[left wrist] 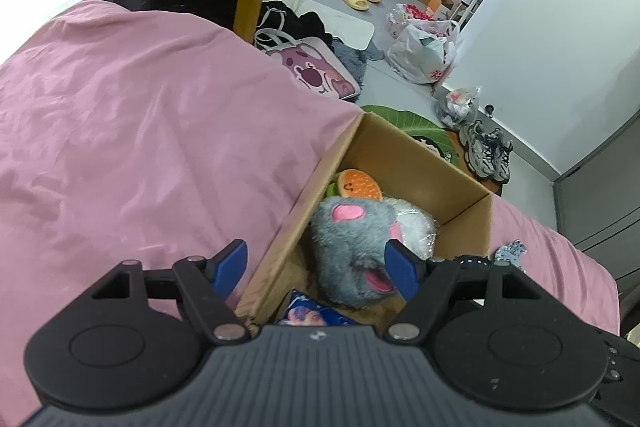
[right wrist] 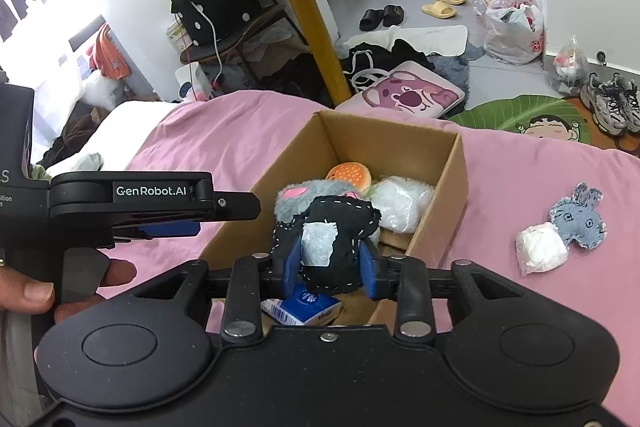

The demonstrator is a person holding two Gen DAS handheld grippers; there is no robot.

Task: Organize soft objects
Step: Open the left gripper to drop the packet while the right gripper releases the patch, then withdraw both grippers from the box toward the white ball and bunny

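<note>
The right claw (right wrist: 331,263) is clamped on a black stitched soft toy (right wrist: 326,235) with a pale grey patch, its blue pads (right wrist: 291,265) pressed into the toy's two sides, and holds it above the near end of the open cardboard box (right wrist: 456,163). The box sits on the pink bed cover (right wrist: 224,131), close to the bed's foot edge by the floor. Inside it lie a grey plush mouse head (left wrist: 352,235) with pink ears, an orange burger-shaped plush (left wrist: 358,183) toward the far wall, a white fluffy item in clear wrap (left wrist: 414,223) beside them, and a blue packet (right wrist: 300,305) at the near end.

The left claw (left wrist: 316,267) is spread wide and holds nothing; one blue pad sits over the bed cover just outside the box's left wall, the other over the box interior next to the mouse head. In the right wrist view a hand (right wrist: 38,293) grips its trigger.

Well to the right of the box, on the bed cover, a small grey felt rabbit (right wrist: 578,223) lies touching a white wrapped ball (right wrist: 540,251)
</note>
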